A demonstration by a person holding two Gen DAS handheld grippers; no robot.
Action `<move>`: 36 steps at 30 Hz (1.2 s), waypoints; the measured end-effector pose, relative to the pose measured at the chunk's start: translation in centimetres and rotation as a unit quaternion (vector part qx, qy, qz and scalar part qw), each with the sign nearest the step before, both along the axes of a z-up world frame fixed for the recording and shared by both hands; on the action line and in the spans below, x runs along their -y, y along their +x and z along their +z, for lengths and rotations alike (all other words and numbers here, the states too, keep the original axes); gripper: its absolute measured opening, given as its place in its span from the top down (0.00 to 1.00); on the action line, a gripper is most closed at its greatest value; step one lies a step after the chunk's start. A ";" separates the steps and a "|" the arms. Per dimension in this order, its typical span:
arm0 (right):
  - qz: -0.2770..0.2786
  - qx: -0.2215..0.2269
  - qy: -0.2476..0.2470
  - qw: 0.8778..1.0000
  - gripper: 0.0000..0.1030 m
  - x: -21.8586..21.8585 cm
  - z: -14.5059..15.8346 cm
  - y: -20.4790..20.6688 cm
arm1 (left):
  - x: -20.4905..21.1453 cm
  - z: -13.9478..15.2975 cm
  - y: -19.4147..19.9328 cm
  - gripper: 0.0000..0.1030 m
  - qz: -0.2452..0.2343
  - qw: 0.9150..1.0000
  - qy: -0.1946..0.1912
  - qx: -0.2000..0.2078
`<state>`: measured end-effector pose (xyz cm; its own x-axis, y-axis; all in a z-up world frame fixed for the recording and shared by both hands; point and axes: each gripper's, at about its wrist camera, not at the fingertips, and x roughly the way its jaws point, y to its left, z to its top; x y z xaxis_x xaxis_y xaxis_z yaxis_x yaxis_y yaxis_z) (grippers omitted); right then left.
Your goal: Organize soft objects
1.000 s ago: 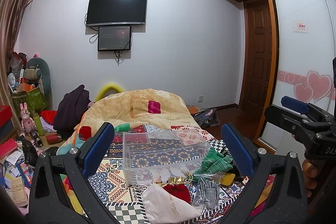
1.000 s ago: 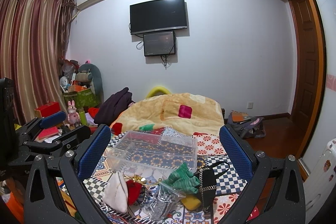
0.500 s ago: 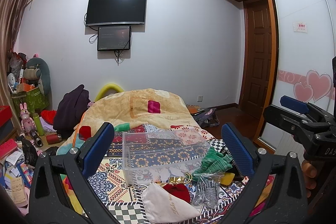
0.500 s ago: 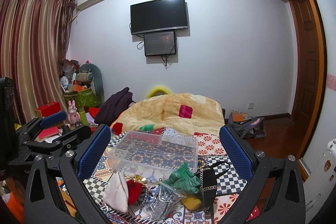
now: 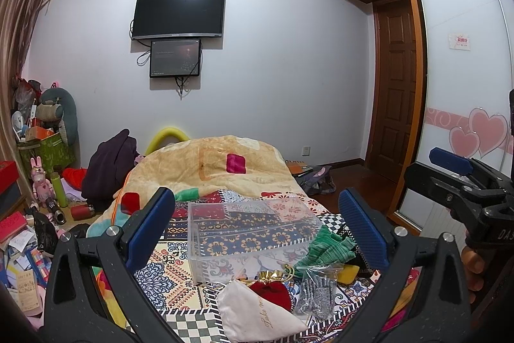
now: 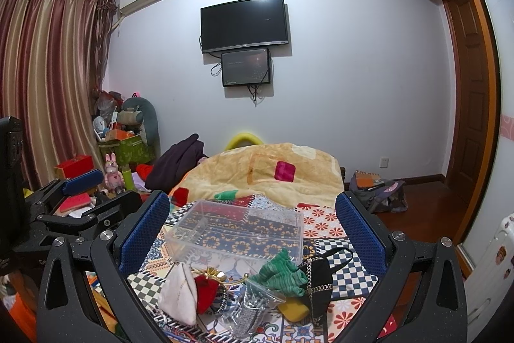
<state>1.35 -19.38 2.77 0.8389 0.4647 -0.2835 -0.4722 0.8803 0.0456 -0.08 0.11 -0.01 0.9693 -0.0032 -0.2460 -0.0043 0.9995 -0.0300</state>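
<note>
A clear plastic box (image 5: 247,230) (image 6: 237,230) sits empty on the patterned bed cover. In front of it lies a pile of soft items: a white drawstring pouch (image 5: 257,311) (image 6: 178,294), a red pouch (image 5: 271,291) (image 6: 205,291), a green knit cloth (image 5: 327,249) (image 6: 279,274), a clear bag of grey stuff (image 5: 316,288) (image 6: 253,307), a yellow sponge (image 6: 292,309) and a black chain-strap piece (image 6: 316,275). My left gripper (image 5: 257,227) is open and empty above the pile. My right gripper (image 6: 253,224) is open and empty, held to the right of the left one.
A beige quilt (image 5: 208,163) is bunched at the far end of the bed. Clutter, toys and boxes (image 5: 38,182) crowd the floor at left. A bag (image 6: 379,188) lies on the wooden floor at right, by the wardrobe and door.
</note>
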 end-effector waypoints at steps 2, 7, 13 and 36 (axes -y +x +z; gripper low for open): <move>0.000 0.000 0.000 1.000 0.00 0.0 0.0 0.0 | 0.0 0.0 0.0 0.00 0.000 1.000 0.000 0.000; -0.001 -0.001 0.001 1.000 0.00 0.0 -0.1 0.0 | 0.0 0.0 0.0 0.00 0.000 1.000 0.000 0.000; -0.008 -0.012 0.002 1.000 0.00 0.6 -0.5 0.6 | 0.0 -0.3 0.1 0.00 0.000 1.000 -0.001 -0.005; -0.072 -0.176 -0.042 0.981 0.22 5.2 -10.0 7.3 | -2.0 -12.3 6.6 0.19 0.006 0.981 -0.016 -0.194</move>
